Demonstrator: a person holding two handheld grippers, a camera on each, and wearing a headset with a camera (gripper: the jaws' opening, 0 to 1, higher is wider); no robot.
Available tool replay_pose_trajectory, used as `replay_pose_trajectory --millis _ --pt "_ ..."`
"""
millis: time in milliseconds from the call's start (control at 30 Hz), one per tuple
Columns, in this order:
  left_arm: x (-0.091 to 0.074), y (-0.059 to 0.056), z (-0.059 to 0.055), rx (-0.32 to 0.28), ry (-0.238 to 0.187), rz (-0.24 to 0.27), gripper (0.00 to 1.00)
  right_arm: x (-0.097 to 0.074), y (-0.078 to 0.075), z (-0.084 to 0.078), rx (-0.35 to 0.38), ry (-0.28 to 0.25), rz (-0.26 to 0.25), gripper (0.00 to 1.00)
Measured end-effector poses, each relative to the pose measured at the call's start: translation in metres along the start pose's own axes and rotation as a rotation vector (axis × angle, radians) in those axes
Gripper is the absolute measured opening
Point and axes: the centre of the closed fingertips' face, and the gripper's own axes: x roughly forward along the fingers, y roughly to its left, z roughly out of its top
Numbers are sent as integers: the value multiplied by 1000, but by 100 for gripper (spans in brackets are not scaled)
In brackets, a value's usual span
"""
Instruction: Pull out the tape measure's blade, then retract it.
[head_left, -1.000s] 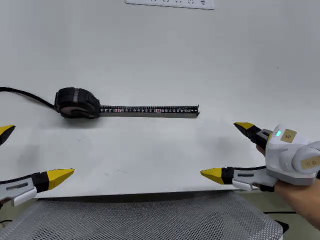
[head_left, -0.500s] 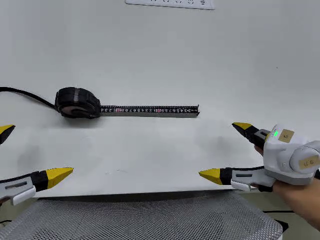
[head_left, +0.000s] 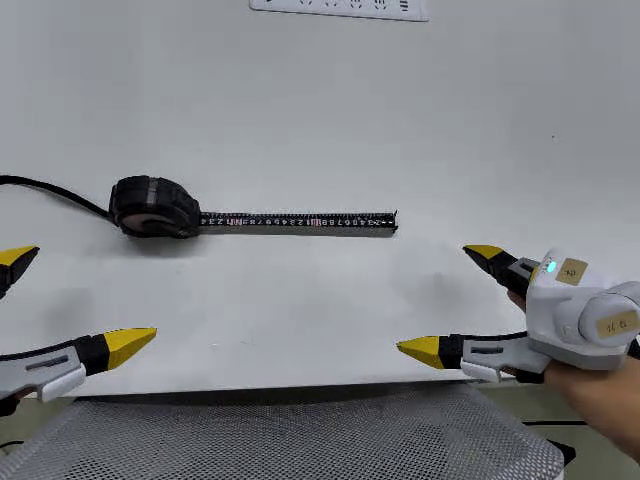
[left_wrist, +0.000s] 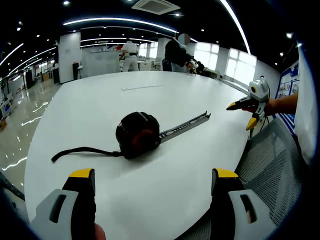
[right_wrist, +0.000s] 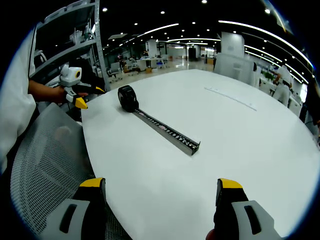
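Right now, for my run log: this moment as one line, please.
tape measure: on table, ungripped | blade: out, flat | left hand-held gripper: open, clear | right hand-held gripper: open, clear

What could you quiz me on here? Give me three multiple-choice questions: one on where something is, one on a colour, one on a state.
1. Where does the tape measure lie?
A. on the white table
B. in a claw
C. on the floor
2. What colour are the tips of the left claw and right claw?
A. red
B. yellow
C. green
3. How is the blade?
A. fully wound in
B. pulled out, flat on the table
C. bent upward

Answers: 1 A, it rests on the table, apart from both claws. 2 B, all four tips are yellow. 3 B, it lies stretched out along the table.
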Motion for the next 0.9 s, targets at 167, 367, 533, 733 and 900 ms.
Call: replay_pose_trajectory --millis 167,367,533,733,900 --pt "7 -1 3 1 3 4 93 0 -1 1 -2 0 -1 90" --pt "15 -1 11 -9 -7 12 93 0 -3 1 -2 0 -3 90" --pt "22 -5 13 0 -1 1 93 0 -5 1 -3 0 -6 89" --pt "32 -7 18 17 2 -9 93 1 -5 1 -4 1 -4 89" --pt "40 -8 23 16 -1 -11 93 0 -6 1 -2 1 -7 89"
